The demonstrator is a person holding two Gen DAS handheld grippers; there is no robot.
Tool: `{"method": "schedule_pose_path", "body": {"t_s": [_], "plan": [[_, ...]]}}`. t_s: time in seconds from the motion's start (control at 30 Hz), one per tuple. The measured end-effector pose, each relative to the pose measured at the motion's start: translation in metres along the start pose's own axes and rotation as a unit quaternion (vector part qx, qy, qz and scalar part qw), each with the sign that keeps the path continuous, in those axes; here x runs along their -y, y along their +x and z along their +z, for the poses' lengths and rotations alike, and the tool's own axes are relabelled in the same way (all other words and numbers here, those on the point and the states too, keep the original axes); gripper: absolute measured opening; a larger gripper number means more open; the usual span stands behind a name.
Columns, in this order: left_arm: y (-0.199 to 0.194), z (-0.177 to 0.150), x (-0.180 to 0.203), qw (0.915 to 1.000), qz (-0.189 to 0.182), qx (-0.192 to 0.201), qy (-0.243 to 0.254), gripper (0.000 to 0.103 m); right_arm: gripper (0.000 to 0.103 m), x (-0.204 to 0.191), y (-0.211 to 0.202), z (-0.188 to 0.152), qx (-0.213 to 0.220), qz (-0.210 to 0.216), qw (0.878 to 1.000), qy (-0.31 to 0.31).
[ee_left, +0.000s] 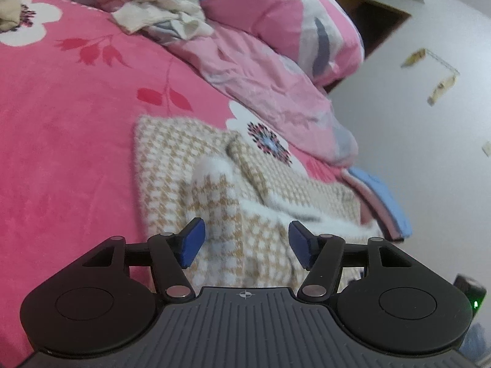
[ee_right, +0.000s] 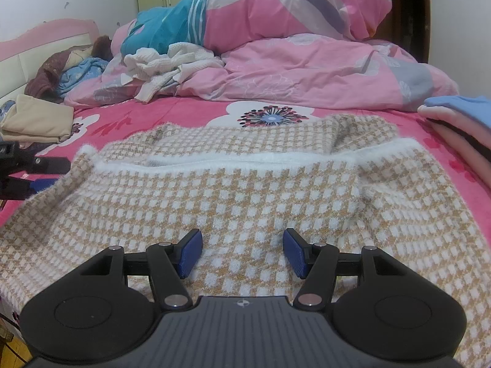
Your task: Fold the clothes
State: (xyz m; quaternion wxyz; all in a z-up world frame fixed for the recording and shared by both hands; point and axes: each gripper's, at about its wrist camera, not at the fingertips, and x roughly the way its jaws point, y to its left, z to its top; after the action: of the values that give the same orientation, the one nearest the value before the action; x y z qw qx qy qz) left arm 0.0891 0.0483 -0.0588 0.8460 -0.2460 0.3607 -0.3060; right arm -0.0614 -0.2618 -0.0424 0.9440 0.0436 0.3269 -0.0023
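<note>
One houndstooth sweater (ee_right: 245, 190), two spread grippers (ee_right: 242, 253).

The left wrist view looks down from the bed's side, tilted, close over the houndstooth sweater (ee_left: 245, 214). The right wrist view faces the headboard (ee_right: 46, 40), low. Both share the sweater.

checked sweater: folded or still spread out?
Partly folded. The checked sweater lies on the bed with one white-trimmed edge turned over its body; the rest is spread.

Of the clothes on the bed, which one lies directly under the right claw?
The beige-and-white checked sweater, spread flat beneath the open right claw. The white knit garment is crumpled far back on the quilt; the tan folded cloth sits far left.
</note>
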Motion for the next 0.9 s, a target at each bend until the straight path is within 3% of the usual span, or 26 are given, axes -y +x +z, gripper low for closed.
{"method": "schedule_pose_path", "body": {"t_s": [0.23,0.37,0.73,0.83,0.9], "plan": [[0.002,-0.001,0.010,0.9988,0.025,-0.001,0.043,0.064,0.062,0.000,0.000,0.000,-0.001,-0.002,1.000,-0.002],[-0.003,-0.005,0.015,0.9963,0.049,0.004,0.070,0.076,0.063,-0.001,0.001,0.000,-0.001,-0.002,1.000,-0.003],[0.012,0.003,0.005,0.9975,0.030,-0.025,0.059,0.076,0.064,-0.004,0.001,-0.001,-0.001,-0.005,1.000,-0.005],[0.015,0.006,0.000,0.9979,0.022,-0.035,0.049,0.070,0.064,-0.004,0.001,-0.001,0.000,-0.005,1.000,-0.005],[0.014,0.008,-0.005,0.9984,0.012,-0.040,0.038,0.043,0.064,-0.005,0.001,-0.001,0.000,-0.005,1.000,-0.004]]}}
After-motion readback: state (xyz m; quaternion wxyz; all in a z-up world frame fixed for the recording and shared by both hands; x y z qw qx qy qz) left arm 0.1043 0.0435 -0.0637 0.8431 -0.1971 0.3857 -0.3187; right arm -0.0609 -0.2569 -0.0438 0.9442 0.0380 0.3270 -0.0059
